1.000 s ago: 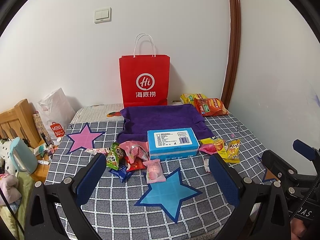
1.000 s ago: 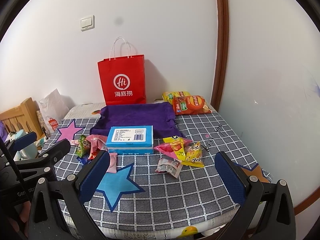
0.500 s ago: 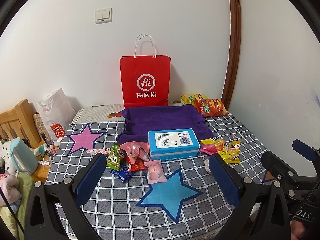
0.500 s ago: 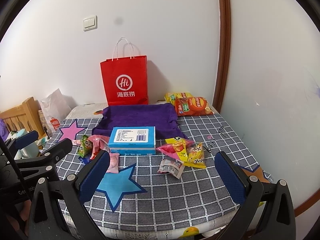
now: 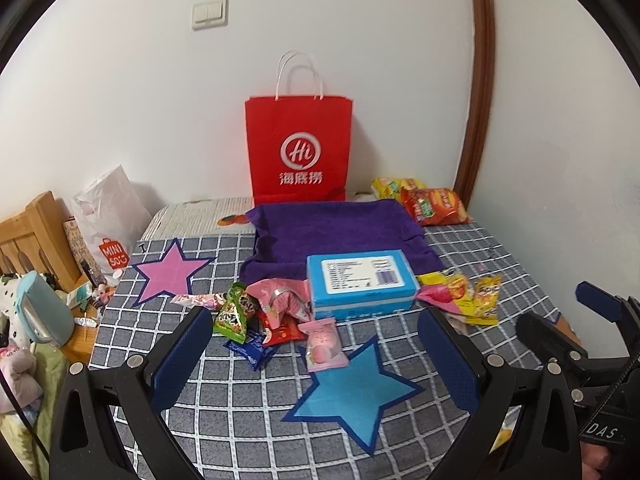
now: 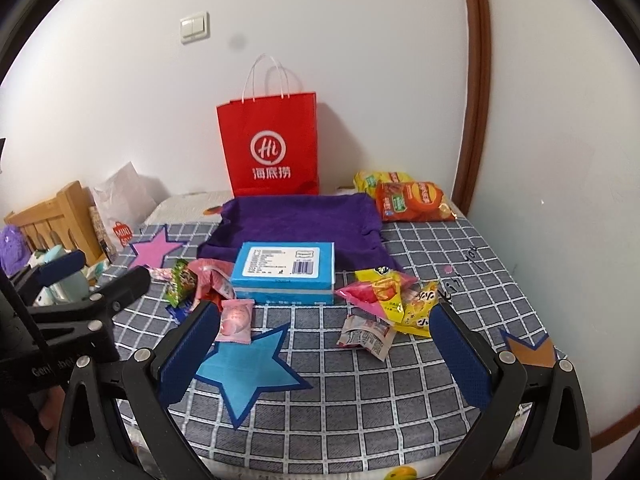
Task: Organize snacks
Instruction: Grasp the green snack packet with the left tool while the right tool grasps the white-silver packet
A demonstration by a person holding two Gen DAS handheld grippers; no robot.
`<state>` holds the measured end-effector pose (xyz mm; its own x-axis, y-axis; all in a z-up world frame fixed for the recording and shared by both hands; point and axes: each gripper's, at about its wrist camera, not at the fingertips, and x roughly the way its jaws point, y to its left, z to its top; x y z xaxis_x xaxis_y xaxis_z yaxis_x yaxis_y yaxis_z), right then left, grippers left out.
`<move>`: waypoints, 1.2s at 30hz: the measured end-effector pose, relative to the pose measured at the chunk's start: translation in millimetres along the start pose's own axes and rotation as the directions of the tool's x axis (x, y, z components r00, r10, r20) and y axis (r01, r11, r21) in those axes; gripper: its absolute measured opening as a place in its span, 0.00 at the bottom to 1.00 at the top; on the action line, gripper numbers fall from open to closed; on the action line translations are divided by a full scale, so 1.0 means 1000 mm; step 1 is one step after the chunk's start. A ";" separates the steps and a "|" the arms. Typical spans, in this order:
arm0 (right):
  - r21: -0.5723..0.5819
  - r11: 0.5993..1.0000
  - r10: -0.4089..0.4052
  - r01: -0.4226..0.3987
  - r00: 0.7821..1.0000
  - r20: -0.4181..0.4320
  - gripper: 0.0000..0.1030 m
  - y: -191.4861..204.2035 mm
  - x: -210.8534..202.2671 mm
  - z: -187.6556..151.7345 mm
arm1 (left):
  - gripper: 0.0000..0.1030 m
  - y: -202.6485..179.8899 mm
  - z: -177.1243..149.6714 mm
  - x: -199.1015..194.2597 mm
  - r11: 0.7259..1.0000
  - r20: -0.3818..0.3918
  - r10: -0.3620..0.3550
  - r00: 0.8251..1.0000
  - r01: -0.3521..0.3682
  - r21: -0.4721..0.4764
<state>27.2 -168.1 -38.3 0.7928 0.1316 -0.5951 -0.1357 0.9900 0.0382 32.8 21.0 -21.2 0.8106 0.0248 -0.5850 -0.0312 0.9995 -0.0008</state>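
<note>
You are holding the left gripper [image 5: 316, 354] and the right gripper [image 6: 326, 344] side by side above the near edge of the checked cloth [image 6: 420, 392], both level, spread wide and gripping nothing. The snacks [image 5: 276, 312] are lying scattered around the blue box [image 5: 362, 286], ahead of both.

— What carries everything?
— A bed with a grey checked cover [image 5: 400, 432], star patches sewn on.
— What lies on it?
— A purple cloth [image 5: 332, 232] with a blue box [image 5: 360, 280] at its front edge, a red paper bag [image 5: 298, 152] standing behind, chip bags [image 5: 434, 206] far right, and small snack packets [image 5: 280, 312] scattered around the box.
</note>
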 end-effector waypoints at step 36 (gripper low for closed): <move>0.205 0.974 -0.015 0.097 0.929 -0.370 0.85 -0.050 0.219 -0.059 | 0.97 0.077 -0.034 0.159 0.982 -0.210 -0.047 0.977 0.007 -0.188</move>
<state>172.6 -191.7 -217.6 0.5189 0.0888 -0.8502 0.0667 0.9873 0.1438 139.4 100.9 -141.4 0.6704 -0.0269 -0.7415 -0.1352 0.9782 -0.1577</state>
